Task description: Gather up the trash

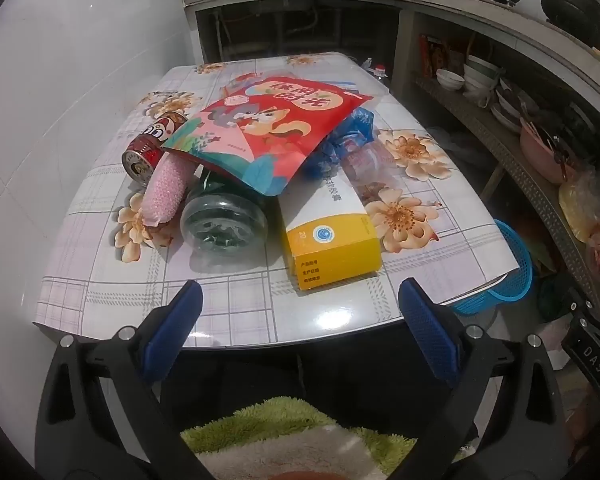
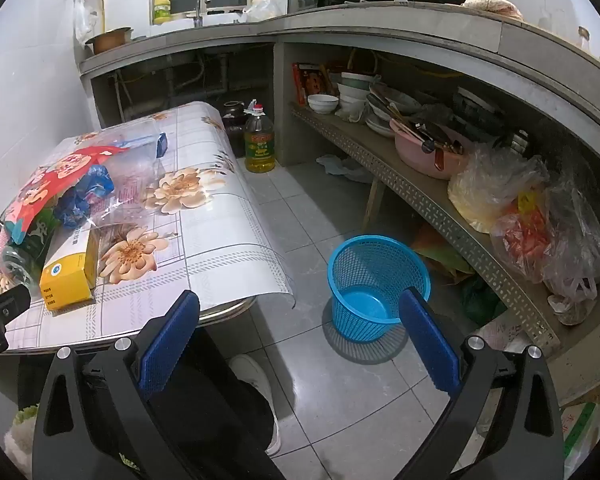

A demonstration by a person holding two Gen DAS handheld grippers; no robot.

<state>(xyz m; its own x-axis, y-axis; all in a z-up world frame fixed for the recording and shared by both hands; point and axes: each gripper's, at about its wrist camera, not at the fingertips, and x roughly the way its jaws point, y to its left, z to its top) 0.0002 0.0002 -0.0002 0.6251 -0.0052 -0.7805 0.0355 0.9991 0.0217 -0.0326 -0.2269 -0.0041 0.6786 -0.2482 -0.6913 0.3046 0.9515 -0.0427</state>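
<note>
Facing the near edge of the table [image 1: 112, 304], which is covered by a glossy floral-print plastic cloth, the left gripper [image 1: 300, 304] hovers with its blue-padded jaws spread wide and holding nothing. The trash lies in a pile around the middle of the table:

- A yellow-and-white cardboard box [image 1: 332, 240] lies flat nearest the near edge, right of centre.
- A green transparent plastic bottle [image 1: 224, 228] lies on its side just left of the box, its base toward the near edge.
- A pink textured cylindrical wrapper [image 1: 165, 192] touches the left side of the bottle.
- A red printed metal can [image 1: 148, 152] lies on its side toward the left edge, touching the wrapper.
- A red cartoon-printed snack bag [image 1: 272, 132] rests on top of the bottle and the box.
- A crumpled blue plastic wrapper [image 1: 340, 140] sits beside the right side of the snack bag, next to a clear plastic bag [image 1: 374, 164].

The right gripper [image 2: 300, 308] hangs beyond the right edge of the table, above the grey tiled floor [image 2: 300, 224], with its blue-padded jaws also wide apart and empty. A round blue mesh plastic basket [image 2: 376, 276] stands upright on the floor, apart from the table, between the table and the concrete shelf [image 2: 420, 196].
</note>
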